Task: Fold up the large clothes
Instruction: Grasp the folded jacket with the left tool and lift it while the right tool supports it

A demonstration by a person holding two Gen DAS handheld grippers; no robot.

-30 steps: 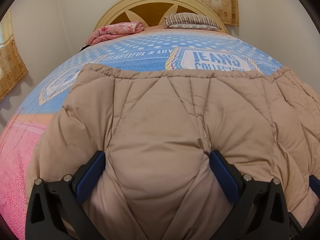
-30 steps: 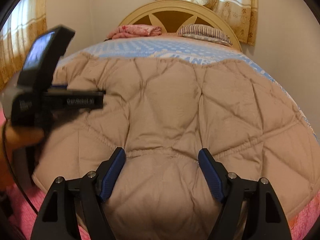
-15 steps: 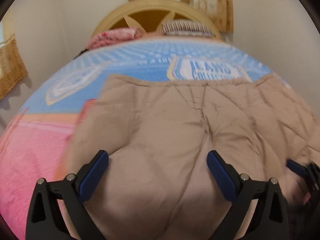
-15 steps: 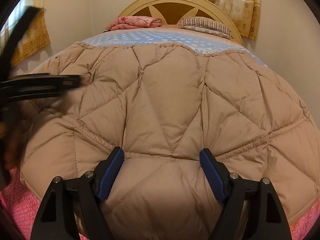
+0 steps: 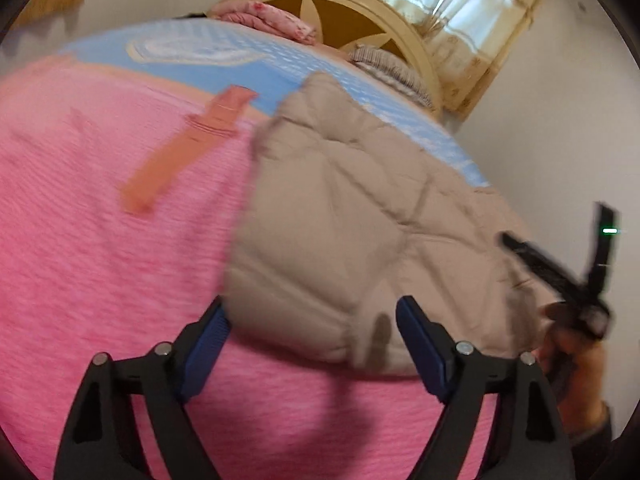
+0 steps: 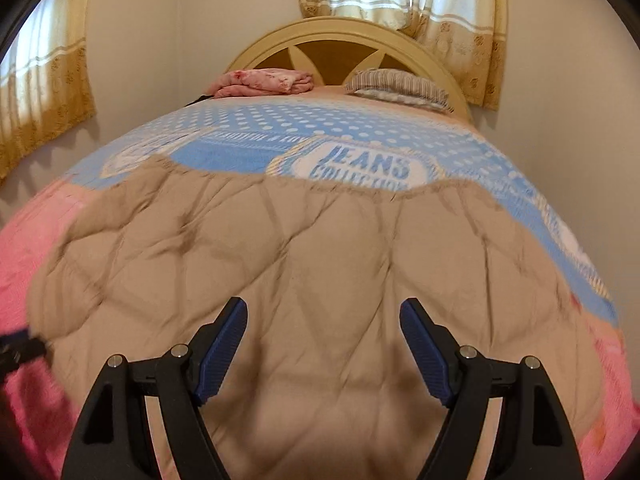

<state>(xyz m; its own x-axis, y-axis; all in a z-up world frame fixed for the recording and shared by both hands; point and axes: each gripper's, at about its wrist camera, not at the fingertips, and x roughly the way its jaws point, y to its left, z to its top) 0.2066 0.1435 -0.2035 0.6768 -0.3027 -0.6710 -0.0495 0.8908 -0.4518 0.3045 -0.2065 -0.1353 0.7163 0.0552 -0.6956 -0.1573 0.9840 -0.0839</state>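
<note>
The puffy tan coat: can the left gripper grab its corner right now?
Probably yes. The left gripper has been closing a little but stands open, with the puffy tan coat's near corner between its fingers and nothing blocking it on the pink bedspread.

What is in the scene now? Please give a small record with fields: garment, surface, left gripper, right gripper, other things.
garment: beige quilted coat, lying flat and spread out
surface: bed, blue printed cover at the far end, pink cover near
left gripper: open, jaws have just been closing; the coat's near left edge lies between them, not pinched
right gripper: open, over the coat's near part, holding nothing
other things: folded pink cloth and striped pillow by the headboard; orange strip on the pink cover
</note>
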